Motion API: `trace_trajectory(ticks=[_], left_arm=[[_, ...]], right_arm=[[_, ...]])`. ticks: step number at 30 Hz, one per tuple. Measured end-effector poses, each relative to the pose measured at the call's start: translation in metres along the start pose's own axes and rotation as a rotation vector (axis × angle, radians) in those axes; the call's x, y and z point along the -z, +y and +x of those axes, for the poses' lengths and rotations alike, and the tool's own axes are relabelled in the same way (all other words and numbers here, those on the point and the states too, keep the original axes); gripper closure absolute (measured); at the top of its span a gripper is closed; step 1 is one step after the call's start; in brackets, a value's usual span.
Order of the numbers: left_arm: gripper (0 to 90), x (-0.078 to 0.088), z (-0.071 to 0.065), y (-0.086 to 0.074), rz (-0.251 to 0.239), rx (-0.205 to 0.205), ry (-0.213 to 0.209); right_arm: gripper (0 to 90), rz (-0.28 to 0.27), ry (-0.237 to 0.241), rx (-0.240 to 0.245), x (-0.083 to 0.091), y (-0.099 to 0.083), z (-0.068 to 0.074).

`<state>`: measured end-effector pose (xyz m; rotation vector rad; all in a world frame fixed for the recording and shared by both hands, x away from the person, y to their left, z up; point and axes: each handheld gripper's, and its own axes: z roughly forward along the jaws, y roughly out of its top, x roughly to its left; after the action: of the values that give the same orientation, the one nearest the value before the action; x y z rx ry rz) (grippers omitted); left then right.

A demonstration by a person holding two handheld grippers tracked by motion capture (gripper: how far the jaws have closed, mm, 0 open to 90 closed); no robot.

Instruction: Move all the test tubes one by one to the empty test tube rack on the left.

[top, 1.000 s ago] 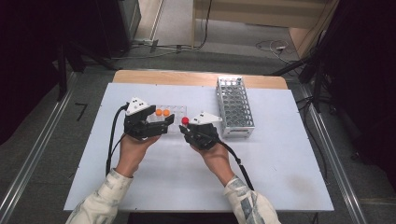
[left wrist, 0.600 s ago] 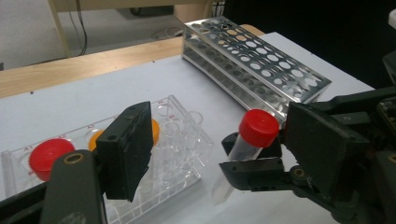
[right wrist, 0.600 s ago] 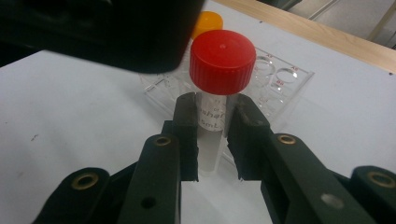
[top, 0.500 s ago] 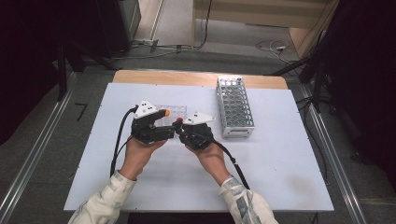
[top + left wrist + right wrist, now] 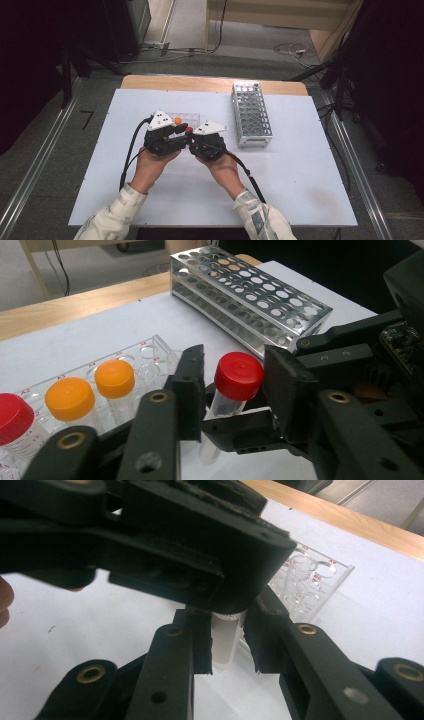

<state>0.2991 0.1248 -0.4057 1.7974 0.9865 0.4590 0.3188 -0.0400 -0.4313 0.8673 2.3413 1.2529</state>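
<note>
Hands meet at the middle of a white table (image 5: 300, 190), each holding a black two-jaw gripper, seen from the high view. The right gripper (image 5: 227, 642) clamps the clear body of a red-capped tube (image 5: 234, 385) and holds it upright just above the tabletop. The left gripper (image 5: 232, 377) has its jaws on either side of the tube's red cap; they have just been closing, yet in the left gripper view a narrow gap shows on both sides of the cap, so they stand slightly apart and are not pressing it. Just to the left of the tube, and a little farther away, lies a clear plastic rack (image 5: 150, 352) holding two orange-capped tubes (image 5: 70, 400) and another red-capped one (image 5: 14, 420). A metal tube rack (image 5: 251, 114) stands to the right, toward the far side of the table, well apart from the grippers.
</note>
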Motion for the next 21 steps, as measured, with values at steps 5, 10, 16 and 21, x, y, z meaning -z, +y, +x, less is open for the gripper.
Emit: trace_trajectory(ticks=[5, 10, 16, 21], left_arm=[[68.7, -0.0003, -0.0009, -0.0004, 0.003, -0.008, -0.002], [69.5, 0.0004, -0.0005, -0.0002, 0.004, -0.007, -0.002], [69.8, 0.0010, 0.0011, -0.0001, 0.001, 0.000, 0.003], [69.8, 0.0031, 0.0040, 0.0006, -0.005, 0.009, 0.009]], right_arm=[[71.2, -0.001, -0.001, 0.001, 0.0002, 0.0000, 0.0000], [70.7, 0.000, 0.002, 0.001, 0.0007, -0.0002, 0.0000], [57.8, 0.005, 0.010, -0.004, 0.0021, -0.0001, -0.0005], [45.2, 0.036, 0.017, -0.017, 0.0031, -0.0009, -0.0042]])
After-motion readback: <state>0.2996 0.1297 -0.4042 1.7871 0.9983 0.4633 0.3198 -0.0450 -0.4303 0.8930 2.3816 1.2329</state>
